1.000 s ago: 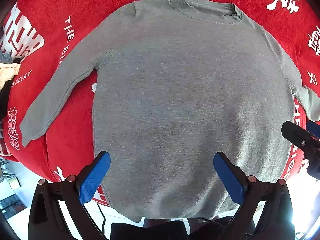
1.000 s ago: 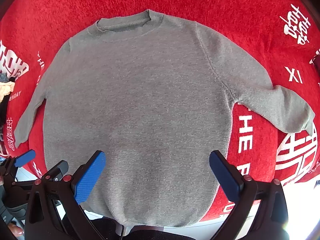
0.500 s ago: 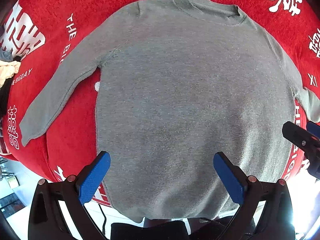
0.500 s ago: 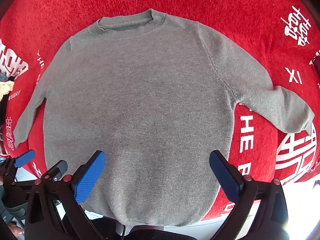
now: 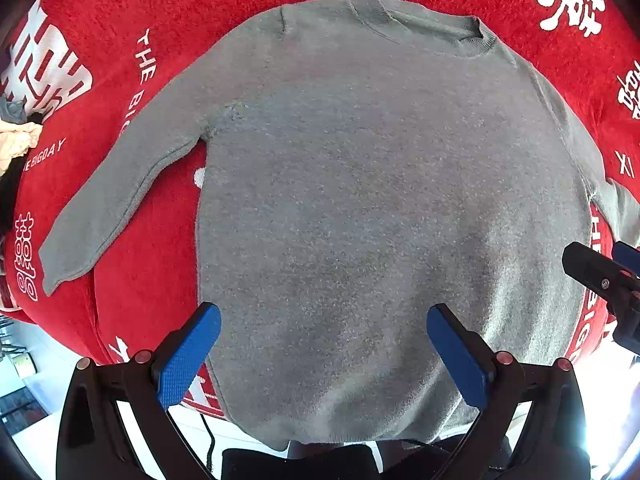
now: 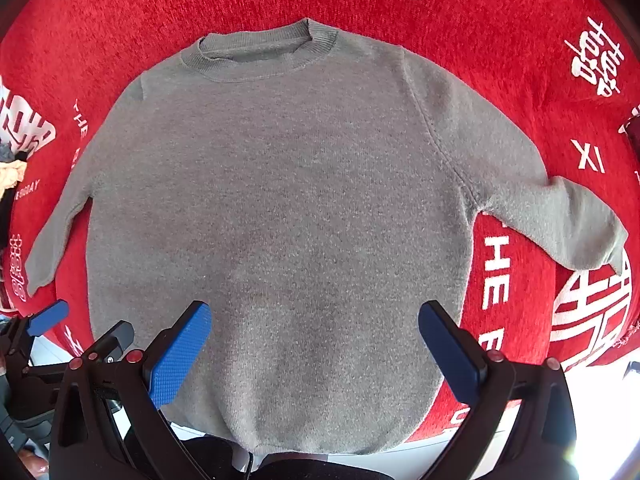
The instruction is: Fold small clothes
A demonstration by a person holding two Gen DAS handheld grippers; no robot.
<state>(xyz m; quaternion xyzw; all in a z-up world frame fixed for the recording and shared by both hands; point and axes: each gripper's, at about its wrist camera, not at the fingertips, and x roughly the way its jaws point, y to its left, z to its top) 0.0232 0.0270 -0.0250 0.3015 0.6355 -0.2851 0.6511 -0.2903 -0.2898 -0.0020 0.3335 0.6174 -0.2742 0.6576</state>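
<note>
A small grey knit sweater [image 5: 380,200] lies flat and spread out on a red cloth, collar at the far side, hem at the near table edge; it also shows in the right wrist view [image 6: 280,220]. Its left sleeve [image 5: 120,184] and right sleeve [image 6: 552,216] stretch out to the sides. My left gripper [image 5: 324,344] is open and empty above the hem, left of centre. My right gripper [image 6: 316,340] is open and empty above the hem, right of centre. Each gripper shows at the edge of the other's view.
The red cloth [image 5: 120,20] with white lettering covers the table, and its near edge drops off below the hem. A pile of other clothes [image 5: 16,144] lies at the far left. A dark object [image 6: 632,132] sits at the right edge.
Both views have shifted slightly, so the sweater sits a little further right and lower in frame. Both grippers stay open; the sweater has not moved on the cloth.
</note>
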